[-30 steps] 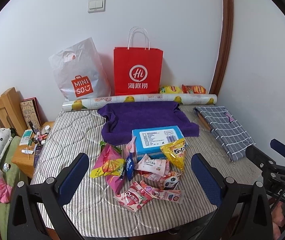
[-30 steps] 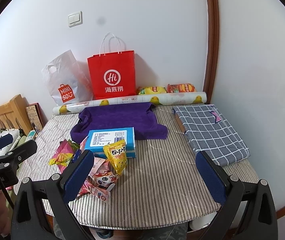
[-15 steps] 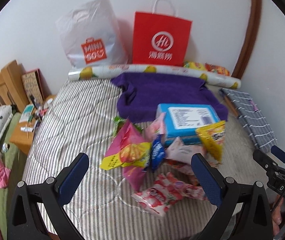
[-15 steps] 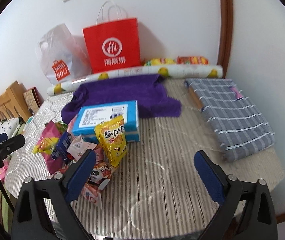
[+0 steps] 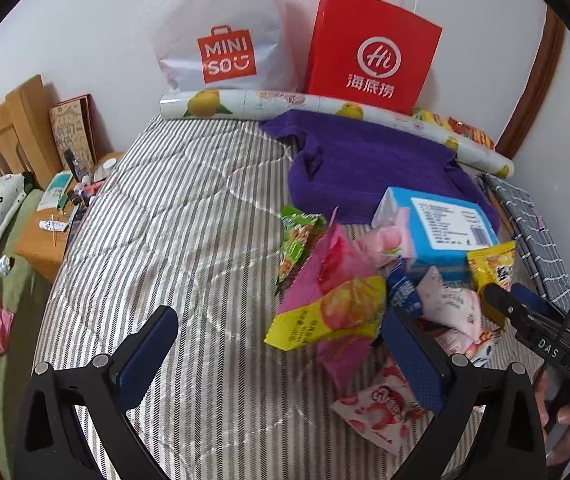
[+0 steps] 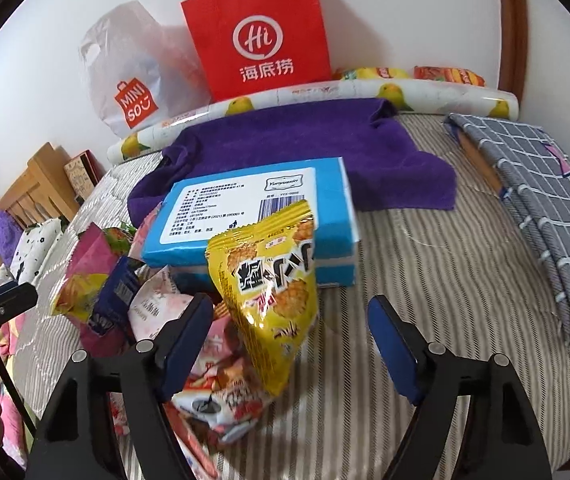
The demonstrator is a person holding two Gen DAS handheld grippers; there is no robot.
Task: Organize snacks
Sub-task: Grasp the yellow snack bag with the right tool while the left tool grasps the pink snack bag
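The sorting looked barely begun. The snacks lay in one loose heap on the striped mattress [image 5: 173, 216], right of centre in the left wrist view: a pink-and-yellow snack bag [image 5: 331, 304], a green packet [image 5: 299, 236] behind it, a strawberry-print packet [image 5: 381, 412] at the lower right, all crowded against the blue box [image 6: 253, 216]. In the right wrist view the yellow biscuit bag [image 6: 273, 300] leaned on that box at centre frame. Nothing appeared grouped or bagged; the red paper bag [image 6: 261, 36] and the white Miniso bag [image 5: 221, 32] stood against the wall at the top.

The left hand-held gripper [image 5: 281, 344] was spread wide and grasped nothing, its right finger just beside the pink-and-yellow bag. The right hand-held gripper [image 6: 289, 336] was likewise released, straddling the yellow bag's lower end; whether it touched could not be told.
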